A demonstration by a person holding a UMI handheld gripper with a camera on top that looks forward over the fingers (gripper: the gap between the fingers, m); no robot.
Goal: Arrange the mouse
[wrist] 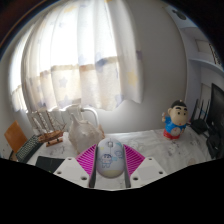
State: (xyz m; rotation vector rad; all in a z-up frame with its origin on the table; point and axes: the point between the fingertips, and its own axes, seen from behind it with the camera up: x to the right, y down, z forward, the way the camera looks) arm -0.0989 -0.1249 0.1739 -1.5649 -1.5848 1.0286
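Mouse (109,160) sits clamped between tool (109,172) fingers.

This looks like a room in a home. Beyond the fingers, white sheer curtains (85,55) cover a bright window. A cartoon boy figurine (177,121) stands ahead to the right, and a glass jug (82,130) ahead to the left, on a pale table (150,150).

Colours we see
Grey-white mouse (110,158), magenta pads (88,160), white marbled worktop (160,150), red-shirted figurine (177,122), white curtains (85,55).
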